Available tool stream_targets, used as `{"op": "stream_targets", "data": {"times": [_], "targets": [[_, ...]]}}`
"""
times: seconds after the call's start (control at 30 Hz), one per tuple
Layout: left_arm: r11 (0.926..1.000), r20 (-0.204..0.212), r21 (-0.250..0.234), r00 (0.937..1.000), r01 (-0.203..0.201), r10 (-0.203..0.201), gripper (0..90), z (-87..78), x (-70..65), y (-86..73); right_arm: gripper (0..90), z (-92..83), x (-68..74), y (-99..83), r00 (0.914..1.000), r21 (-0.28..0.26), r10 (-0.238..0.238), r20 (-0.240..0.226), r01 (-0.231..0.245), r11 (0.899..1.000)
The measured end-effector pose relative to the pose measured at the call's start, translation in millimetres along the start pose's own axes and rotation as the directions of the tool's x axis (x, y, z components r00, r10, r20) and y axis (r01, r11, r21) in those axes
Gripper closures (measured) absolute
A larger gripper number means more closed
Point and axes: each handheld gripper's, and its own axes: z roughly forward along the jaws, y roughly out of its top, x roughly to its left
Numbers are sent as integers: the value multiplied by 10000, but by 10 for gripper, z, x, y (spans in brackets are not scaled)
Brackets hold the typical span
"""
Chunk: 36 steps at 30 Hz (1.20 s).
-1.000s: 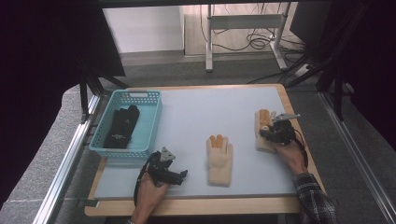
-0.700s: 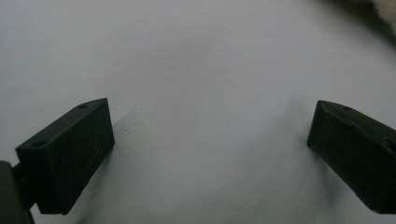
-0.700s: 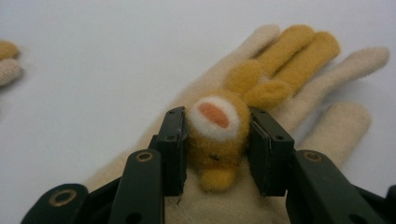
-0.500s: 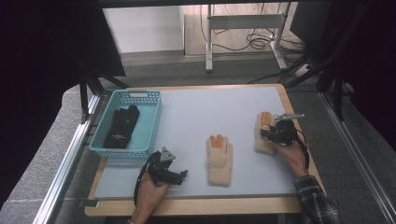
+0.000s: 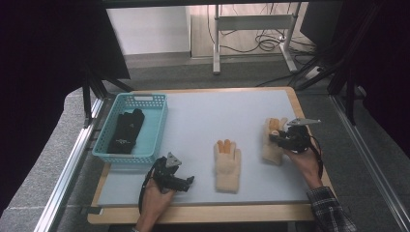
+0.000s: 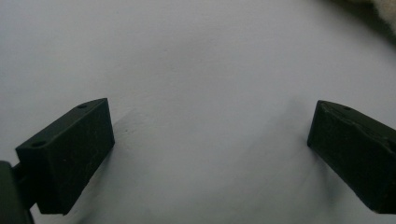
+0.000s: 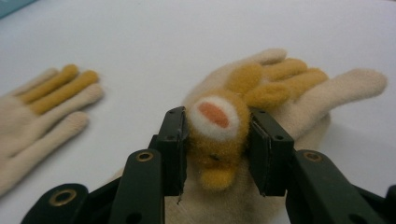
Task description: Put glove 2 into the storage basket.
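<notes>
Glove pinched for lifting
Right gripper (image 7: 215,154) clamps the fuzzy patch on the right glove (image 5: 273,141); left gripper (image 5: 185,181) rests open; next, carry it to the basket (image 5: 159,126)

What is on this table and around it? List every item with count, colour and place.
Gloves: two, cream with orange-yellow fingers; one at the table's right, pinched by its animal-face patch; the other flat at centre front.
Basket: one, teal, left side of the table.
Dark gloves: black, lying in the basket; count unclear.
Table: one, pale grey top, wooden edge.
Left gripper: black, jaws wide apart over bare table, front left.
Right gripper: black, jaws closed on the glove's patch.
Hands: two, at the near edge.
</notes>
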Motion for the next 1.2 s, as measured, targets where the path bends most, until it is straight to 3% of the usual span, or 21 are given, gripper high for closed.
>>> {"op": "stream_targets", "data": {"times": [0.2, 0.37, 0.67, 0.93, 1.07, 1.2], "targets": [[10000, -6, 34, 10000, -52, 53, 7, -2, 4, 1, 594, -130, 160, 47, 9991, -216, -187, -381, 179, 9996], [10000, 2, 33, 10000, -35, 35, 7, -2, 2, 0, 593, -225, 374, 93, 9952, -412, -494, -843, 460, 9981], [10000, -7, 11, 10000, -34, 34, 7, -1, 2, 0, 593, -311, 890, 170, 9761, -508, -977, -1939, 895, 9947], [10000, -2, 9, 10000, -19, 19, 7, -1, 1, 0, 591, -173, 1361, 194, 9560, -263, -1206, -2675, 1179, 9927], [10000, -8, 13, 10000, -43, 43, 7, -2, 3, 0, 590, -53, 1509, 165, 9567, -74, -1147, -2674, 1170, 9931], [10000, -7, 6, 10000, -23, 23, 7, -2, 1, -1, 588, 79, 1599, 107, 9645, 92, -1031, -2433, 1086, 9940]]}}
